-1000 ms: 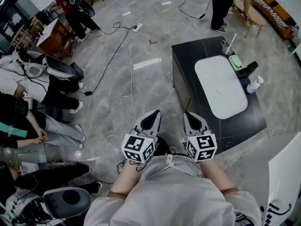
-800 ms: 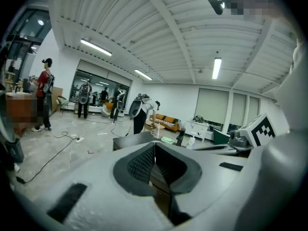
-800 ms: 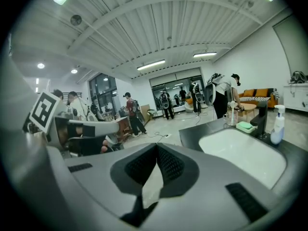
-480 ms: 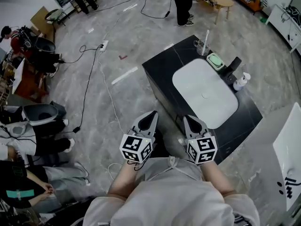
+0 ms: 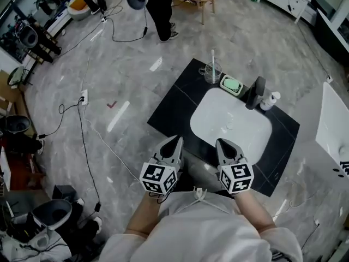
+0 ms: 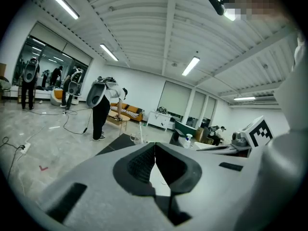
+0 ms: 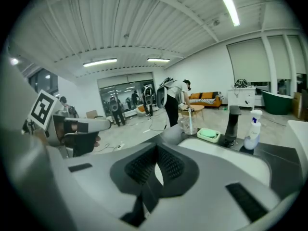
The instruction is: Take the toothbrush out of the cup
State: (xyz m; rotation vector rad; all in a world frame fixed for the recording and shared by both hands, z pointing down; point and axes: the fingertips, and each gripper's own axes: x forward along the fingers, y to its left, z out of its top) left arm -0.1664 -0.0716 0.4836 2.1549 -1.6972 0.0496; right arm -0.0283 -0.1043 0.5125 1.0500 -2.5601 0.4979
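A clear cup [image 5: 212,72] stands at the far left corner of the black counter [image 5: 169,105], with a white toothbrush [image 5: 212,58] upright in it. The right gripper view shows the same cup [image 7: 186,124] and toothbrush [image 7: 190,117] far ahead. In the left gripper view the toothbrush [image 6: 141,131] is small and distant. My left gripper [image 5: 175,142] and right gripper [image 5: 223,144] are held side by side close to my body, near the counter's front edge. Both are shut, with nothing between the jaws.
A white sink basin [image 5: 229,121] fills the counter's middle. Behind it are a green soap dish [image 5: 231,84], a black faucet [image 5: 254,91] and a white pump bottle [image 5: 269,99]. A person [image 5: 155,4] stands beyond the counter. Cables [image 5: 82,119] lie on the floor at left.
The head view has swung, so the counter now lies straight ahead and nearer. Both grippers stay shut in front of my body.
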